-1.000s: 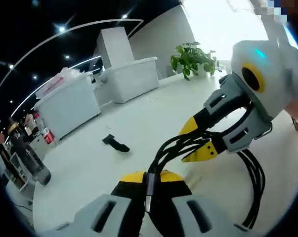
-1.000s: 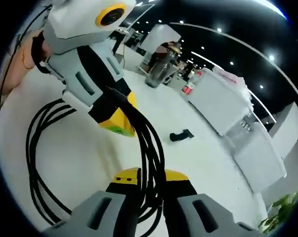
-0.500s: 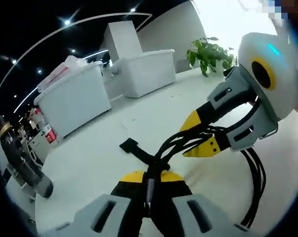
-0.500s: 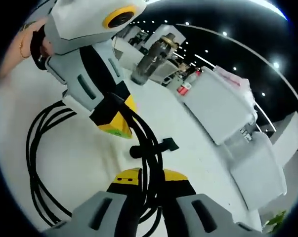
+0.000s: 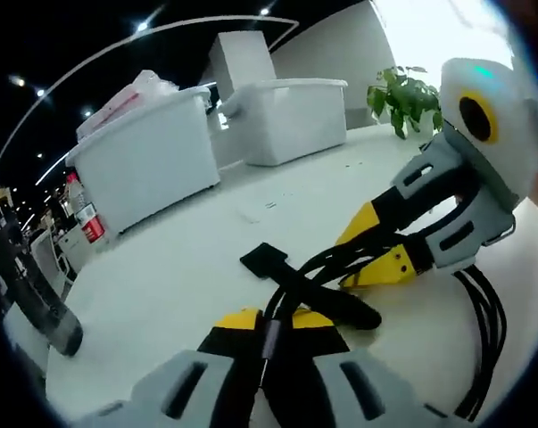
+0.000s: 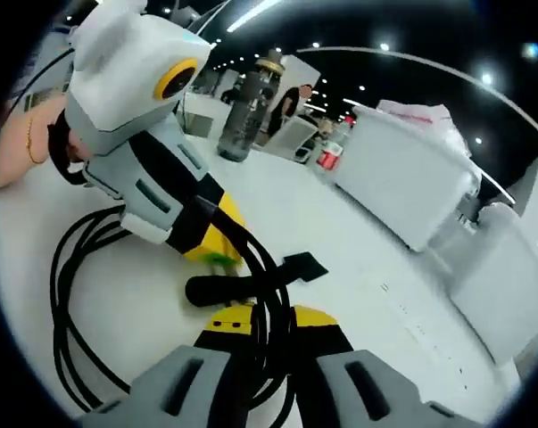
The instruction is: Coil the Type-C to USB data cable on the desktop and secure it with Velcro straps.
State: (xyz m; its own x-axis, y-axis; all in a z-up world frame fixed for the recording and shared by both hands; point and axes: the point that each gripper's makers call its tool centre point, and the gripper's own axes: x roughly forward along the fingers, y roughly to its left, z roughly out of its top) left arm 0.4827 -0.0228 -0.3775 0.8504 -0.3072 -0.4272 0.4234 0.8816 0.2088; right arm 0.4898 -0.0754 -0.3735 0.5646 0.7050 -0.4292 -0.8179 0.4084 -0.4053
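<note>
The black data cable (image 5: pixel 297 278) is coiled into several loops and held above the white desktop (image 5: pixel 161 294). My left gripper (image 5: pixel 270 321) is shut on the bundle at the bottom of the left gripper view. The right gripper (image 5: pixel 372 251) reaches in from the right, shut on the same strands. A black Velcro strap (image 5: pixel 267 261) lies flat on the desk, crossing under the bundle. In the right gripper view, my right gripper (image 6: pixel 269 317) is shut on the cable (image 6: pixel 267 283). There the left gripper (image 6: pixel 211 239) clamps the cable from the upper left, the strap (image 6: pixel 300 267) lies beneath, and the loops (image 6: pixel 65 308) hang to the left.
Two white lidded bins (image 5: pixel 148 165) (image 5: pixel 291 116) stand at the desk's far side, with a potted plant (image 5: pixel 402 102) beyond. A dark bottle (image 6: pixel 249 107) and a red can (image 6: pixel 328 156) stand on the desk. A person's hand (image 6: pixel 23 147) holds the left gripper.
Both grippers have carried the cable bundle toward the strap. The strap, which lay apart a second ago, now lies directly under the bundle between the two grips.
</note>
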